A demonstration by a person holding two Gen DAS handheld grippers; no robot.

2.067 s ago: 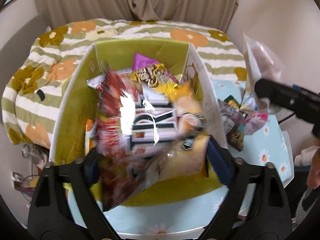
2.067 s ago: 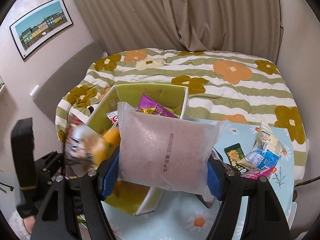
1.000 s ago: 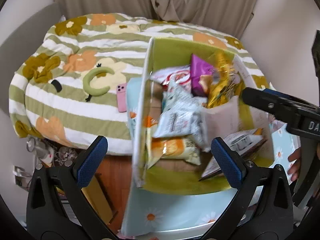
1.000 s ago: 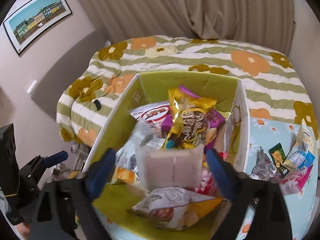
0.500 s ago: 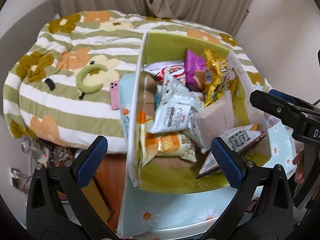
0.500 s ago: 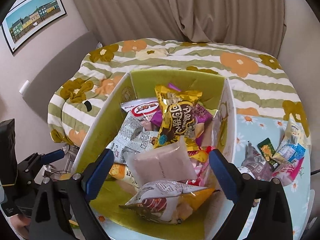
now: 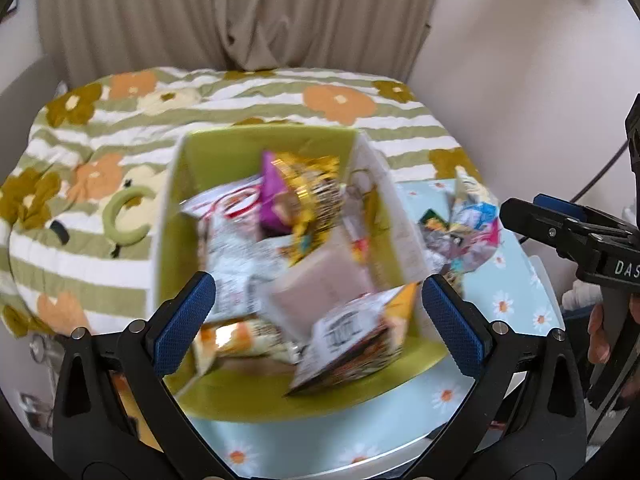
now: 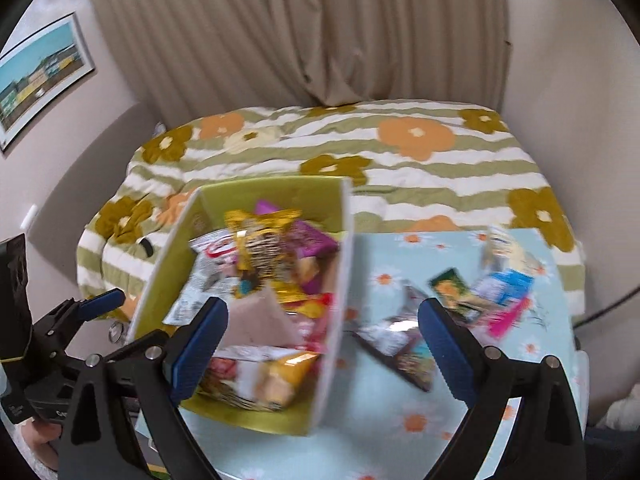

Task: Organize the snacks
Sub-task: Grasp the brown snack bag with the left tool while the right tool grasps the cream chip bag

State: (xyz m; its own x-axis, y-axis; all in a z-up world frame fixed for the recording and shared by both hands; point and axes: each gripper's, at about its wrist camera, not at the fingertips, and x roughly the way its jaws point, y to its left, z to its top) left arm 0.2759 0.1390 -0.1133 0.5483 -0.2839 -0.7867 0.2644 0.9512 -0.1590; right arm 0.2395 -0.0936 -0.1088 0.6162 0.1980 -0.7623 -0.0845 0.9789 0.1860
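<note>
A green-lined box [image 7: 256,148] [image 8: 276,192] stands on the daisy-print table and is packed with snack bags. A gold bag [image 7: 316,188] [image 8: 260,240] and a purple one [image 7: 274,196] stand at its far end, and a pale pink pouch [image 7: 320,292] [image 8: 256,320] lies on top near the front. My left gripper [image 7: 320,324] hovers open over the box's near end, holding nothing. My right gripper [image 8: 320,344] is open too, straddling the box's right wall, with nothing between its fingers. Several loose snack packs [image 8: 496,284] [image 7: 464,228] lie on the table right of the box.
The daisy-print table [image 8: 400,432] ends close below both grippers. Behind it is a bed with a striped flower quilt [image 8: 400,148], a green crescent-shaped item [image 7: 124,216] on it. Curtains hang at the back. A silver packet [image 8: 396,336] lies just right of the box.
Both grippers let go of their bags into the box, then pulled back and swung right. The red-and-yellow bag and the pink pouch now lie in the box. The loose packs have come into view.
</note>
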